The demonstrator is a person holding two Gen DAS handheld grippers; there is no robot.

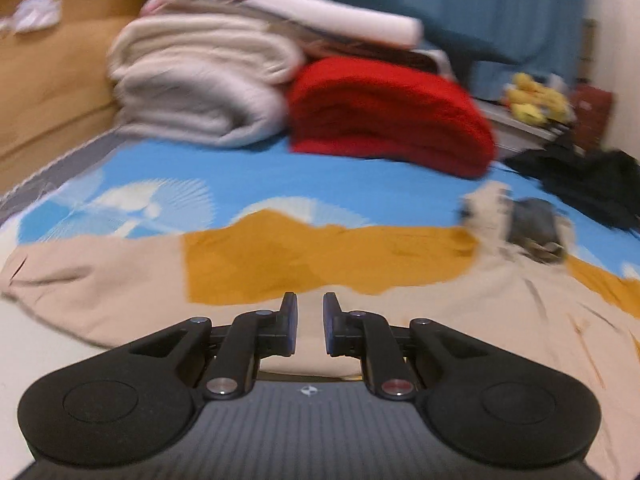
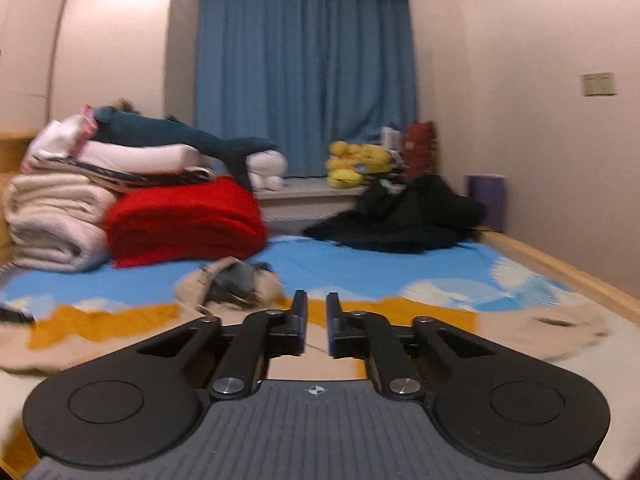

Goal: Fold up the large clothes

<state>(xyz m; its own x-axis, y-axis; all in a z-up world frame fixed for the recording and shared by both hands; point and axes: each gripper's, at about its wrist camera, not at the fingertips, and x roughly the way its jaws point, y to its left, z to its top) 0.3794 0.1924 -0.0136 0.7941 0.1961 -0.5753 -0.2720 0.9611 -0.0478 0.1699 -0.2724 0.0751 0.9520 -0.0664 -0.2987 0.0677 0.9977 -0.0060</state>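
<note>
We see the beige garment spread flat across the near part of the bed, its hood bunched at the far right in the left view. It lies under and just ahead of both pairs of tongs. The left tongs hang over the cloth with a narrow gap between the fingers, gripping nothing. The right tongs are likewise slightly parted and empty above the same garment, whose hood sits just beyond them to the left.

Farther back on the left lie a red blanket and a stack of cream bedding. A black heap lies far right, yellow plush toys on the sill, a blue curtain behind. The frames are blurred; we can read no writing or labels.
</note>
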